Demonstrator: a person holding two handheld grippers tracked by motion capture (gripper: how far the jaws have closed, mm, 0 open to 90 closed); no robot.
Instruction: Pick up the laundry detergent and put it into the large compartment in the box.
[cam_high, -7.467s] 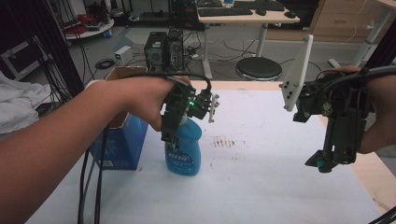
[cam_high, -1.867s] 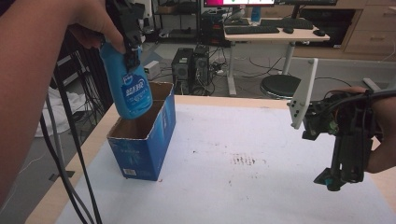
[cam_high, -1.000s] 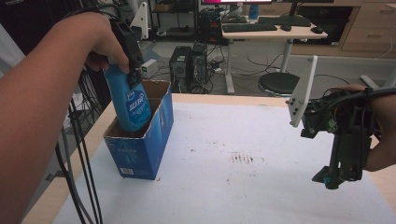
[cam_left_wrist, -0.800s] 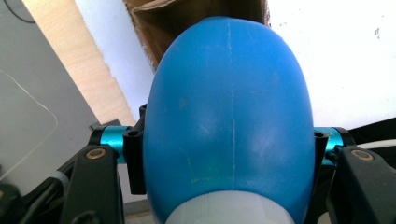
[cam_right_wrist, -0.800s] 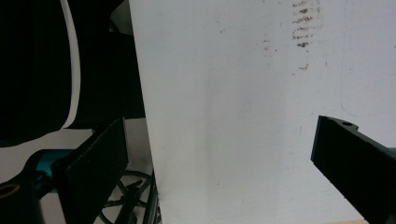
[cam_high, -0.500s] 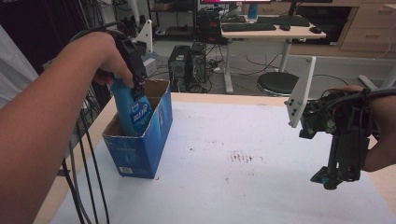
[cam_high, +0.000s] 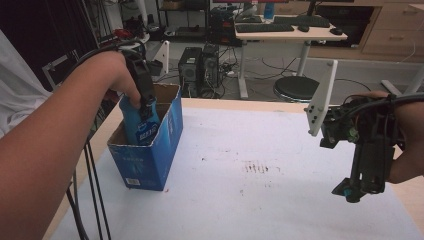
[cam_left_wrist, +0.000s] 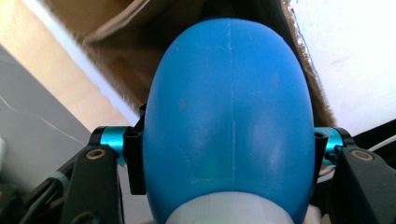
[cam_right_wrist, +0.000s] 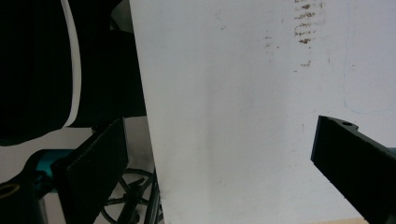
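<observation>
My left gripper (cam_high: 146, 109) is shut on a blue plastic bottle (cam_high: 141, 128) with a printed label. It holds the bottle upright, its lower part inside an open blue cardboard box (cam_high: 150, 159) at the table's left. In the left gripper view the bottle's rounded body (cam_left_wrist: 229, 112) sits between both black jaws, with the brown inside of the box (cam_left_wrist: 107, 32) beyond it. My right gripper (cam_high: 352, 192) hangs over the right side of the white table (cam_high: 260, 155), pointing down. Its jaws stand wide apart with nothing between them, as the right gripper (cam_right_wrist: 219, 154) view confirms.
Black cables (cam_high: 90, 200) trail down from my left arm past the table's left edge. Beyond the far edge stand a round black stool (cam_high: 298, 87), two computer towers (cam_high: 197, 65) and a desk (cam_high: 280, 31). A smudged mark (cam_high: 257, 167) lies mid-table.
My left hand has lowered the blue bottle from above the box down into it. My right gripper has stayed where it was, still open.
</observation>
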